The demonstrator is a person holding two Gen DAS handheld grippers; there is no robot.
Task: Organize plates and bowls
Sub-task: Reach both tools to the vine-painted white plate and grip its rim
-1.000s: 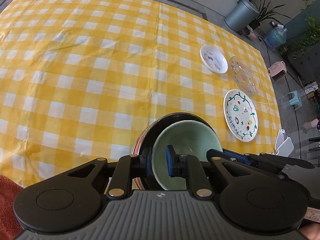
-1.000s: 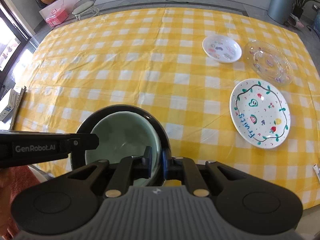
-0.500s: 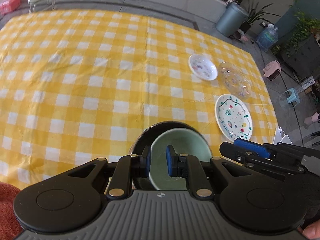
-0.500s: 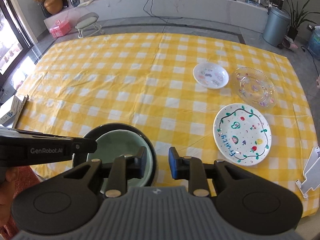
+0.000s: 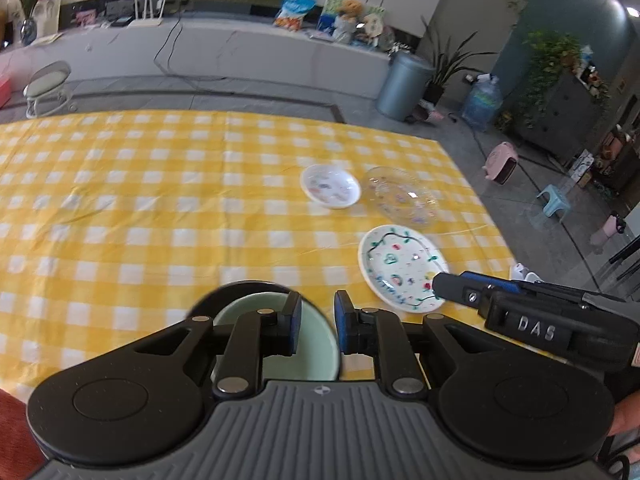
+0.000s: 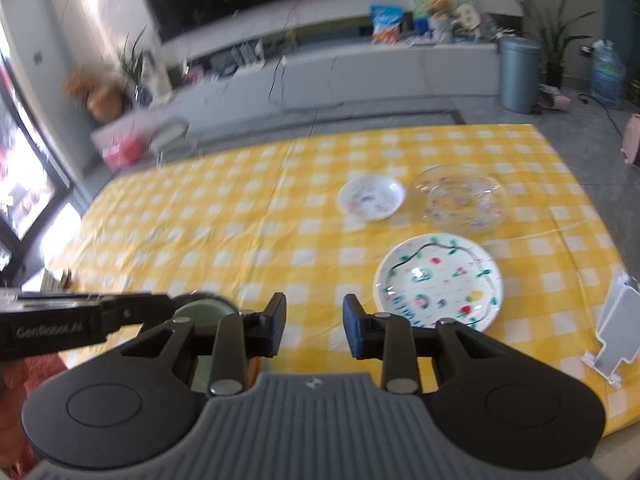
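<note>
1. Both grippers have lifted back off the nested bowls since the earlier frames; the rim each one pinched then is now free, and more of the room shows above the table.
2. Left gripper [image 5: 316, 326]: jaws have just opened a little, spread with nothing between them. Green bowl [image 5: 276, 344] sits directly below and slightly left of its fingertips, inside the black bowl [image 5: 240, 286]. Judged: nesting done, the pair left near the table's front edge as one stack.
3. Right gripper [image 6: 315, 326]: jaws have just been opening, now apart and empty, with only yellow checked tablecloth [image 6: 240, 220] seen through the gap.
4. Ahead and right of the right gripper: fruit-pattern plate [image 6: 438, 282], nearest. Beyond it, small white dish [image 6: 371, 197] and, just beside that on the right, clear glass plate [image 6: 460, 199]. All three lie flat and separate.
5. Judged next: stack these plates; the fruit-pattern plate is closest to the right jaws.
</note>
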